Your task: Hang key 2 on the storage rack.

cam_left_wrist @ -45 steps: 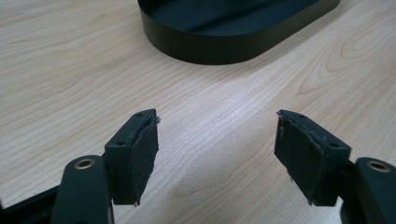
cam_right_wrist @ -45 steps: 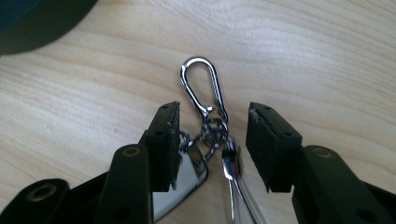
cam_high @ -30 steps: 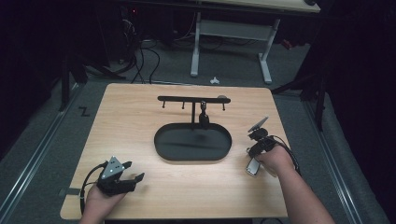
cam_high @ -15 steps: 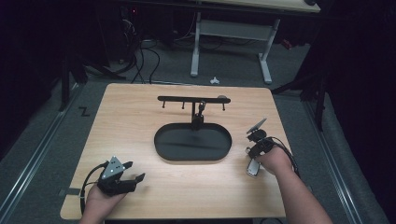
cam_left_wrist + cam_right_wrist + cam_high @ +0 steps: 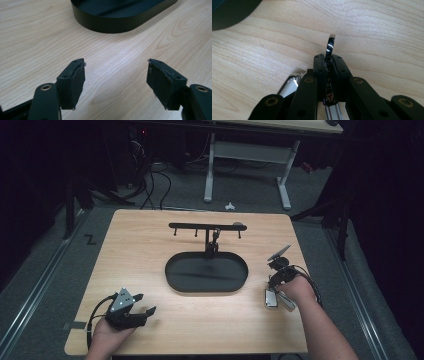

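Observation:
A black oval tray [image 5: 206, 272] sits mid-table, with a black stand [image 5: 212, 245] at its back carrying a bar with small hooks [image 5: 206, 226]. My left gripper [image 5: 144, 312] rests at the near left of the table, open and empty; in the left gripper view its pads [image 5: 75, 82] stand wide apart in front of the tray wall [image 5: 112, 23]. My right gripper [image 5: 274, 282] is at the right side, shut on a shiny metal piece [image 5: 331, 43] that sticks up between its jaws. A silvery part [image 5: 270, 298] lies on the wood below the hand.
The wooden table [image 5: 150, 250] has bare wood around the tray. Another chrome part [image 5: 291, 85] shows beside the right jaws. Beyond the far edge stand a white desk frame [image 5: 245, 155] and cables on a dark floor.

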Available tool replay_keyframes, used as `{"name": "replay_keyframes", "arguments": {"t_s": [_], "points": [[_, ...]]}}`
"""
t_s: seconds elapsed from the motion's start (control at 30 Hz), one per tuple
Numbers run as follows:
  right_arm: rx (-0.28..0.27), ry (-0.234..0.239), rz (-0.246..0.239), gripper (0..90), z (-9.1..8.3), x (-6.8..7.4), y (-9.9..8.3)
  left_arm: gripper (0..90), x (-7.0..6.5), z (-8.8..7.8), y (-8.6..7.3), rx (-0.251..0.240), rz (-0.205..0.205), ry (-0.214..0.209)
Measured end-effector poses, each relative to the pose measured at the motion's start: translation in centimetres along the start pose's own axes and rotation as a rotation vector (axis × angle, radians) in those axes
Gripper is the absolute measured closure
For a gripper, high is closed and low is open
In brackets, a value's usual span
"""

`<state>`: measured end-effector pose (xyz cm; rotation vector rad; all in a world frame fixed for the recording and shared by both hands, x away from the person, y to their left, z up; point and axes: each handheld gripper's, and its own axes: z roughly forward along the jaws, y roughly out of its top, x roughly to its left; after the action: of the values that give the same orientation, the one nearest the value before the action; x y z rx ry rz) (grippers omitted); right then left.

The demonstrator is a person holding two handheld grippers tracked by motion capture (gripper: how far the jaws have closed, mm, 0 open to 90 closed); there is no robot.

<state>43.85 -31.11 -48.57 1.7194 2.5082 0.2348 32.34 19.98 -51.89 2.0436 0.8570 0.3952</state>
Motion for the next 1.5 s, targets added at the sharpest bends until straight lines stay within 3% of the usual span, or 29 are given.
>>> {"name": "replay_keyframes", "arguments": {"t_s": [0.2,0.37,0.8,1.1,1.5], "points": [[-0.009,-0.03,-0.025,83.7,0.0,0.6,0.0,31.4,-0.1,0.1,0.0,0.006,0.009,-0.003],[-0.022,-0.017,-0.023,84.4,-0.4,0.7,0.2,31.5,0.0,0.1,0.0,0.01,0.009,-0.005],[-0.057,0.026,-0.05,84.4,-4.6,1.5,0.3,31.9,-0.1,0.0,0.2,-0.001,0.013,-0.007],[-0.102,0.016,-0.065,84.4,-8.2,2.3,0.6,31.9,-0.2,0.0,0.3,-0.002,0.013,-0.004],[-0.12,0.008,-0.085,84.4,-10.5,3.1,1.2,31.9,0.0,-0.2,0.3,-0.012,0.006,0.001]]}}
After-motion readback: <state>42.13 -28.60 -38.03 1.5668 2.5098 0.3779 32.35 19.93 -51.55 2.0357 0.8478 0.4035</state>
